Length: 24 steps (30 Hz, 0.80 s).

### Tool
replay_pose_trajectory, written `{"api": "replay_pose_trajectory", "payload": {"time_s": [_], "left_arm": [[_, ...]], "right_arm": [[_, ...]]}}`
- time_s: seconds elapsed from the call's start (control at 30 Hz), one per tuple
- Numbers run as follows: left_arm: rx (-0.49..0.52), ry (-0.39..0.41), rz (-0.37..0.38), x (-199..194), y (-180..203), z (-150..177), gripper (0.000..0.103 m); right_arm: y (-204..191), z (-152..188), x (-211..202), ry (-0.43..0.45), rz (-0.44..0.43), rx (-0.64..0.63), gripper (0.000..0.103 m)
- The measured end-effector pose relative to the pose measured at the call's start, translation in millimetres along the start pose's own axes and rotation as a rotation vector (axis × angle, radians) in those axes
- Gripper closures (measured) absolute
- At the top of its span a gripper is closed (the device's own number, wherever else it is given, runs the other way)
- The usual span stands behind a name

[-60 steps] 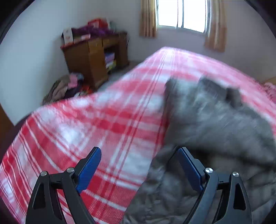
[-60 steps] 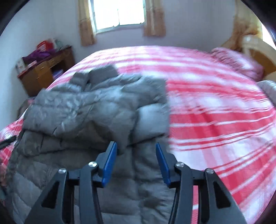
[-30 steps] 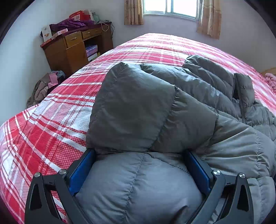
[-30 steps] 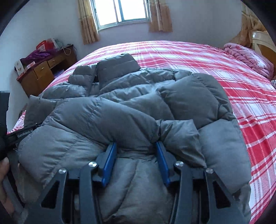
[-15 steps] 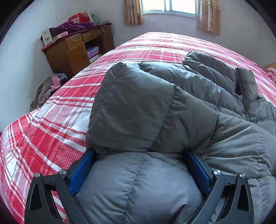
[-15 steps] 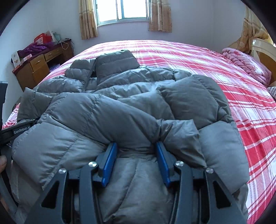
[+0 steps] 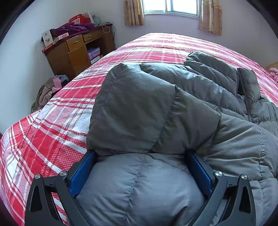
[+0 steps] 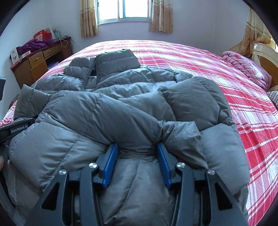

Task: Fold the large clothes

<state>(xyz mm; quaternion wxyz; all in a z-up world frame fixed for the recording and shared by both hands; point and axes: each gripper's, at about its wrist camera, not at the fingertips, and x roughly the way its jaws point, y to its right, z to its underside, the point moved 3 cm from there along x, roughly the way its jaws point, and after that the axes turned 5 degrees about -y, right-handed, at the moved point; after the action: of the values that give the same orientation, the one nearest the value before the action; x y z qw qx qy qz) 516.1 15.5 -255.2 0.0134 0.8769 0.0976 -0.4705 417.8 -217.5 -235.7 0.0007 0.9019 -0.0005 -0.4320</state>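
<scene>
A grey quilted down jacket [image 7: 156, 111] lies on the red plaid bed [image 7: 57, 121], collar toward the window, both sleeves folded across its front. It also fills the right wrist view [image 8: 132, 111]. My left gripper [image 7: 140, 154] is wide open, its blue fingers straddling the jacket's near left edge with puffy fabric bulging between them. My right gripper [image 8: 137, 147] is also open, fingers pushed into the near hem with a fold of fabric between them. The left gripper's black body shows at the left edge of the right wrist view [image 8: 15, 130].
A wooden desk [image 7: 76, 50] piled with boxes and purple cloth stands at the far left by the wall. A heap of clothes [image 7: 48, 90] lies on the floor beside the bed. A pink quilt [image 8: 246, 67] and headboard [image 8: 265, 55] are at the far right. A curtained window [image 8: 125, 10] is behind.
Two seconds ago both grippers were above the crumpled jacket, moving fast. They have since come down onto the near hem; over the last second they stay put with only a slight view shift.
</scene>
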Motion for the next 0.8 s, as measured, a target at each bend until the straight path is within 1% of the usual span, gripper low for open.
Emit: {"api": "replay_pose_trajectory", "payload": {"time_s": [0.53, 0.8], "left_arm": [[0.01, 0.01, -0.023, -3.9, 4.8, 1.6, 0.001], [0.012, 0.011, -0.024, -4.8, 6.8, 2.4, 0.001]], "right_arm": [[-6.8, 0.3, 1.0, 0.0, 0.057, -0.032, 0.054], [-7.2, 0.3, 1.1, -0.001, 0.068, -0.039, 0.054]]}}
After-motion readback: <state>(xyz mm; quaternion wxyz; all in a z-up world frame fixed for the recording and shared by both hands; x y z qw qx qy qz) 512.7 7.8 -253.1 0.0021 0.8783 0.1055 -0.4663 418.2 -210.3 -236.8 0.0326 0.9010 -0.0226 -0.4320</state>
